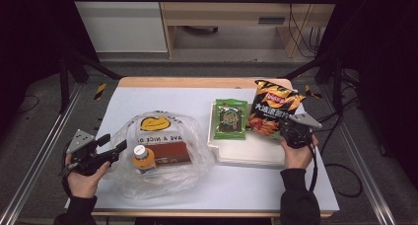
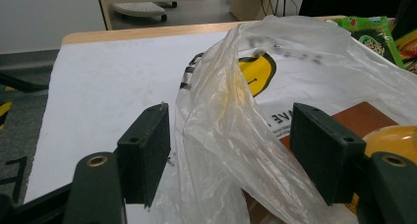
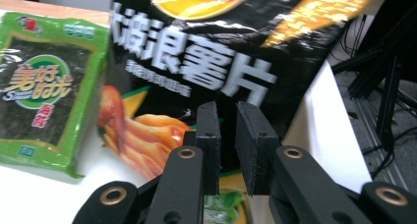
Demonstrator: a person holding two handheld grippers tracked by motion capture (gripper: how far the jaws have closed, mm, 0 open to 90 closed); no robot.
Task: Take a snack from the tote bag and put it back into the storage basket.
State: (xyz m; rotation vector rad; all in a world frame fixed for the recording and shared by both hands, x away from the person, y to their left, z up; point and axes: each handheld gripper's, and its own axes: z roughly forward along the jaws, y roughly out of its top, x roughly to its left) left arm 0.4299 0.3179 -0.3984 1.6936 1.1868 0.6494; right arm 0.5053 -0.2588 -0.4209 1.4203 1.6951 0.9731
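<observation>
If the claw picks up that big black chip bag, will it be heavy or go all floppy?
Probably light: the chip bag looks puffed with air. It would likely crinkle and sag rather than stay stiff, since its shiny film is thin. The glossy surface may be slippery, so the right claw, nearly closed at the bag's lower edge, should pinch gently to avoid crushing the chips.

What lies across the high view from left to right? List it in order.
left gripper → orange bottle inside the plastic bag → green snack packet → black chip bag → right gripper
</observation>
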